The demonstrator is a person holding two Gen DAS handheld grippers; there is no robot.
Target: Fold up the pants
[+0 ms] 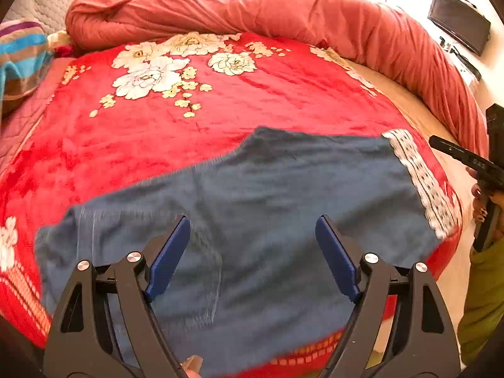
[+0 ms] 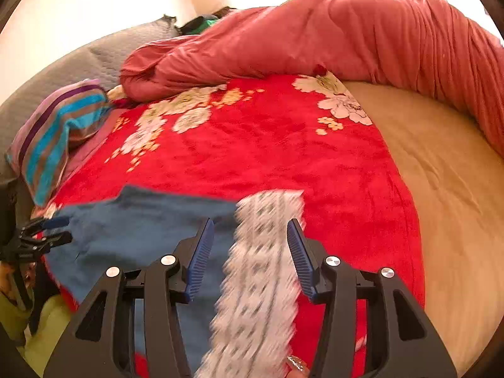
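The blue denim pants (image 1: 267,204) with their white lace-patterned waistband (image 2: 264,267) lay flat across the near part of the red floral plush blanket (image 1: 220,119), close to the bed's front edge, the band toward my right side. My left gripper (image 1: 253,258) hung over the middle of the denim with its jaws wide apart and nothing between the blue pads. My right gripper (image 2: 250,261) hovered over the waistband, jaws partly apart and straddling the band without pinching it, as far as the blurred view let me judge. I took this for the stage between folds: the cloth laid out, both tongs free, a new hold not yet taken. The next move, I reckoned, called for nipping the waistband edge on the right and a matching edge on the left, then carrying them over together. Beyond lay the rumpled salmon-pink quilt (image 1: 283,9) and the striped pillow (image 2: 60,132).
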